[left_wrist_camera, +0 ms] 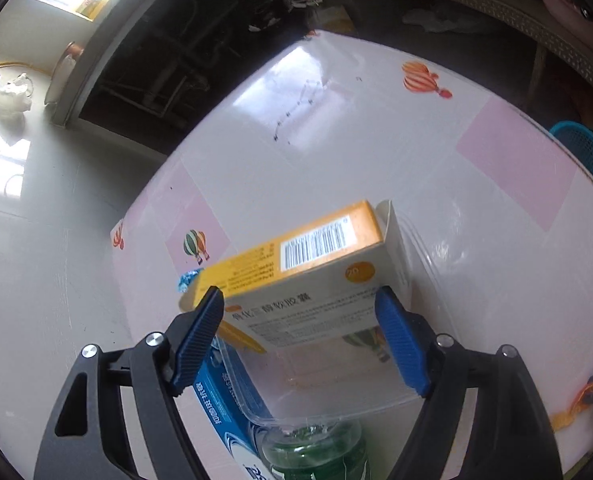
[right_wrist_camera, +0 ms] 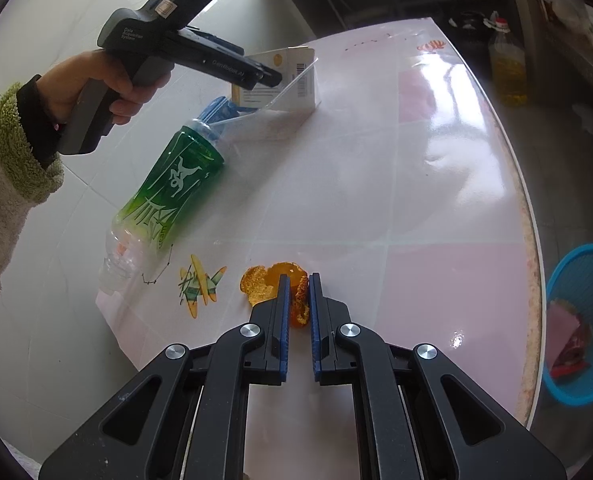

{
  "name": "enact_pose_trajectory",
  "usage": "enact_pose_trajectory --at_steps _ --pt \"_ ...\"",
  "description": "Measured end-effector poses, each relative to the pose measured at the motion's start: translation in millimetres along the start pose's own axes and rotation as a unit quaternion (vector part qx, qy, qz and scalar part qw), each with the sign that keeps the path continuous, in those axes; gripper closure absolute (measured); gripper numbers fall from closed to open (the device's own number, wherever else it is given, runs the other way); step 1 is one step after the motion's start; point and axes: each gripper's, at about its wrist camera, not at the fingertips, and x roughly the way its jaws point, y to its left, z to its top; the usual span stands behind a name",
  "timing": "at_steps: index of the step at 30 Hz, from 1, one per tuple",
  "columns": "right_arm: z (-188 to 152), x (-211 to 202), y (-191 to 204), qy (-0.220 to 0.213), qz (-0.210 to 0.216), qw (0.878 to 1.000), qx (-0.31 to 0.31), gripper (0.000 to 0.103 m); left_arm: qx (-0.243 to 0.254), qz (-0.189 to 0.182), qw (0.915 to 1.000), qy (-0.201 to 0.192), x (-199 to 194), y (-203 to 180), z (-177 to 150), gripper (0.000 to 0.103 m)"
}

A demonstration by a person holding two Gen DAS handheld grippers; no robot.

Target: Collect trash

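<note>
- The left gripper [left_wrist_camera: 300,312] has its jaws wide apart around a medicine box [left_wrist_camera: 308,276]; whether they touch it, I cannot tell.
- The right gripper [right_wrist_camera: 296,308] has its jaws nearly closed on orange peel [right_wrist_camera: 274,284] on the worktop [right_wrist_camera: 416,200].
- A blue basket [right_wrist_camera: 584,320] stands on the floor.

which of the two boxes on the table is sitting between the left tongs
The orange-and-white medicine box with the barcode sits between the left tongs, which are spread wide. The blue box lies lower left, outside them, under the clear plastic tray.
</note>
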Motion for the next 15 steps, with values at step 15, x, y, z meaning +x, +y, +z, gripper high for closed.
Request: enact_pose_trajectory --at_steps 15 --pt "0 0 1 0.001 0.0 1.0 0.001 0.095 0.167 0.006 0.9845 -0.053 8 -29 -1 0.023"
